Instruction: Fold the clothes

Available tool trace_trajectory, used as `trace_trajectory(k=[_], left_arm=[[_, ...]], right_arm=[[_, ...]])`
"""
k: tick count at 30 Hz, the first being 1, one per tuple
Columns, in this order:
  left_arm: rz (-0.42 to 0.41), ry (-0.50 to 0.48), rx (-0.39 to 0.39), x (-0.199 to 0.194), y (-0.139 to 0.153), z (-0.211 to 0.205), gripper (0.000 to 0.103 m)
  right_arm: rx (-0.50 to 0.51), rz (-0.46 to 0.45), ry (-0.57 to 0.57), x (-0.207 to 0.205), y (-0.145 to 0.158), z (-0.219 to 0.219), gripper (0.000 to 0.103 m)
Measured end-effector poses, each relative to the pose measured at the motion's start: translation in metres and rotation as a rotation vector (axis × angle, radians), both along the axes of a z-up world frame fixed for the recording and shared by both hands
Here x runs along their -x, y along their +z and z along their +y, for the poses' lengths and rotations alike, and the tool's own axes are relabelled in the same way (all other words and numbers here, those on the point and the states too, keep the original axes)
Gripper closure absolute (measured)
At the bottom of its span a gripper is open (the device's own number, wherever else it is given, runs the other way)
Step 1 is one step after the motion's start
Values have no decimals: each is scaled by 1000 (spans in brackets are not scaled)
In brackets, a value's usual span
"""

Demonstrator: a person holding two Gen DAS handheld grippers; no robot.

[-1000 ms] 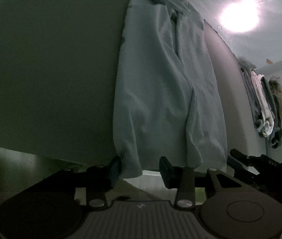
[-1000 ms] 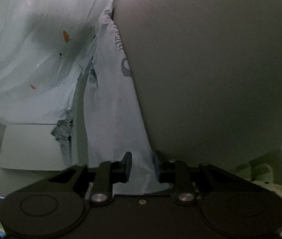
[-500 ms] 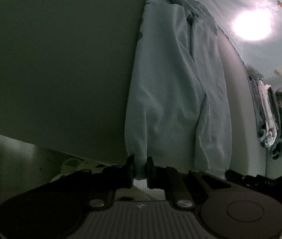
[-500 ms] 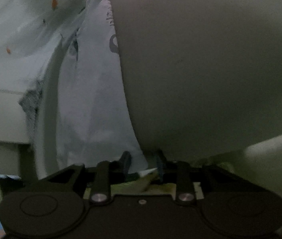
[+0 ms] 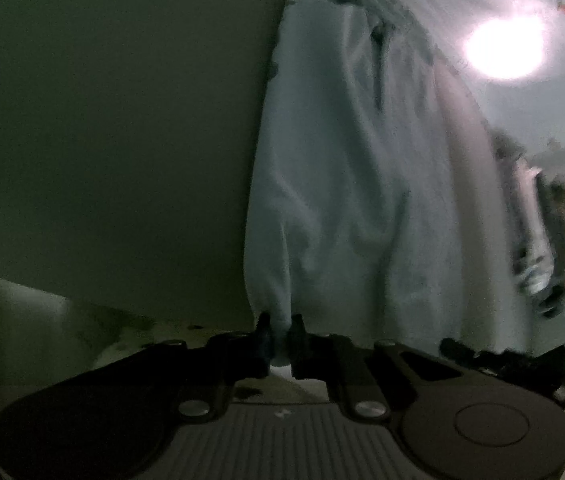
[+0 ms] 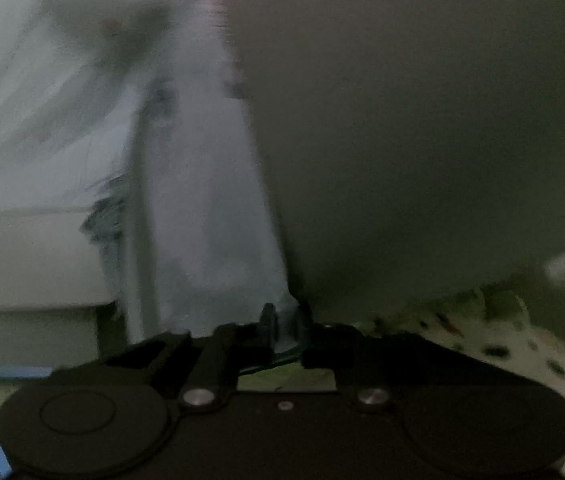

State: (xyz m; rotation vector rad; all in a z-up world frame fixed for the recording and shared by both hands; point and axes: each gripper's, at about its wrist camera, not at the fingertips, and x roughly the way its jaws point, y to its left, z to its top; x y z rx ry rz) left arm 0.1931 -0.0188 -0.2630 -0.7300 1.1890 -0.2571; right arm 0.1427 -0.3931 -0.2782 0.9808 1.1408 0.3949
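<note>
Where pinched, soft creased garment (image 5: pixel 346 184)

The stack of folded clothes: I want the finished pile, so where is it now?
In the left wrist view, the stack lies at the right edge, on the table beyond the pale blue garment, below the lamp glare.

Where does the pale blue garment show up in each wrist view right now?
Left wrist: pale blue garment runs from top centre down the middle; its near corner is pinched in the left gripper.
Right wrist: it runs down left of centre; its near edge is pinched in the right gripper.
Shared landmark: the plain grey surface it lies on.
</note>
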Motion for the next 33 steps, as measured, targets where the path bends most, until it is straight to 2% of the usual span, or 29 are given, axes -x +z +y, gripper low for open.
trace_trajectory(k=[3, 6, 9, 10, 13, 16, 18, 21, 27, 33], left_arm=[[-75, 34, 96, 6, 26, 12, 96], [-175, 86, 170, 12, 62, 25, 96], [-258, 141, 208, 18, 85, 32, 96], [-249, 153, 205, 20, 83, 32, 96], [-181, 184, 234, 28, 59, 34, 97], [-188, 206, 266, 31, 51, 32, 97], [-206, 208, 270, 23, 53, 30, 97], [-221, 209, 269, 9, 56, 34, 97], [-259, 236, 328, -34, 64, 40, 97], [-306, 269, 352, -128, 70, 51, 97]], right_arm=[[-62, -196, 29, 6, 40, -4, 94], [-174, -299, -12, 6, 72, -14, 94], [-288, -365, -64, 10, 82, -23, 96], [-284, -363, -62, 11, 79, -24, 96], [-254, -237, -94, 19, 56, -29, 97], [-308, -165, -161, 22, 40, -35, 98], [-343, -174, -187, 18, 39, -38, 98], [-341, -185, -177, 0, 46, -35, 98], [-387, -211, -218, -57, 49, -27, 98], [-368, -211, -284, -156, 49, -32, 98]])
